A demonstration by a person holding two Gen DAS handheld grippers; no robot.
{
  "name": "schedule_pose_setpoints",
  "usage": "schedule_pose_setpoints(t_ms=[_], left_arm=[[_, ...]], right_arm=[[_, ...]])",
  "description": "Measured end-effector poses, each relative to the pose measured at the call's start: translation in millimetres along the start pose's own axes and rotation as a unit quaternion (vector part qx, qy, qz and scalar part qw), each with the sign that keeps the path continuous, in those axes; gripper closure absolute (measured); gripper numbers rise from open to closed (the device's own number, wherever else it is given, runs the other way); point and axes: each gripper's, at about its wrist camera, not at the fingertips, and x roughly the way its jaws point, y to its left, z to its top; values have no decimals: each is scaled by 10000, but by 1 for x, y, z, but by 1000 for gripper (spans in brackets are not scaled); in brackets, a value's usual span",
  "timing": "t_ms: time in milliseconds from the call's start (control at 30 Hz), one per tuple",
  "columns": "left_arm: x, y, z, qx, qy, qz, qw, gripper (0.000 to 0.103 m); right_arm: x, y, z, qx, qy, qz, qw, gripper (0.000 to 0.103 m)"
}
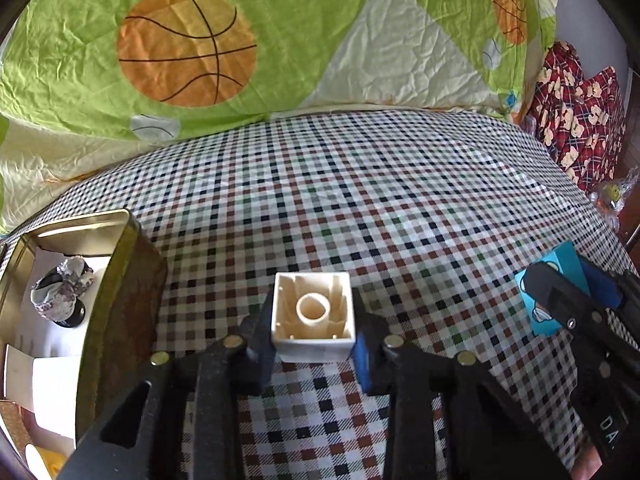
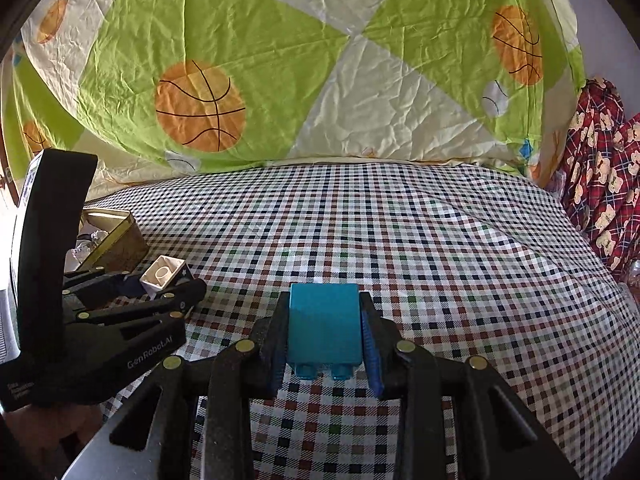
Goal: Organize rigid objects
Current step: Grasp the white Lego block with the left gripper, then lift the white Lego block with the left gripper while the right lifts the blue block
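Observation:
My left gripper is shut on a white toy block, hollow underside facing the camera, held just above the checked cloth. The block also shows in the right wrist view, held in the left gripper. My right gripper is shut on a blue toy block, studs pointing back toward the camera. In the left wrist view the right gripper holds the blue block at the far right. An open gold tin box sits at the left, close to the white block.
The tin holds a crumpled foil-like lump and white paper. A checked cloth covers the surface. A green basketball quilt rises behind it. A red bear-print fabric lies at the right edge.

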Motion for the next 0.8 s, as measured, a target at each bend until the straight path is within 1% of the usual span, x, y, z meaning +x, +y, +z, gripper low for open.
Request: schedule_pose_setpoints(t_ms=[167,333,467,700,800], left_arm=[[-15,0,-4,89,-308,80,9995,73],[-42,2,-18,58,-773,221,9967,73],[-62,3,-29,12,-1145,319,9929,73],[-93,7,-47,-25,-1758,444,9834,73],[-102,10,-52,-36,-1940,469,9799,73]], right_arm=[[-13,0,-2,-18,-324,28,9995,69],[-20,3,-3,-96,-549,35,9984,69],[-28,3,-4,-124,-787,112,9968,69],[-45,6,-8,-194,-1254,55,9919,69],[-46,8,-8,-250,-1316,46,9910,69]])
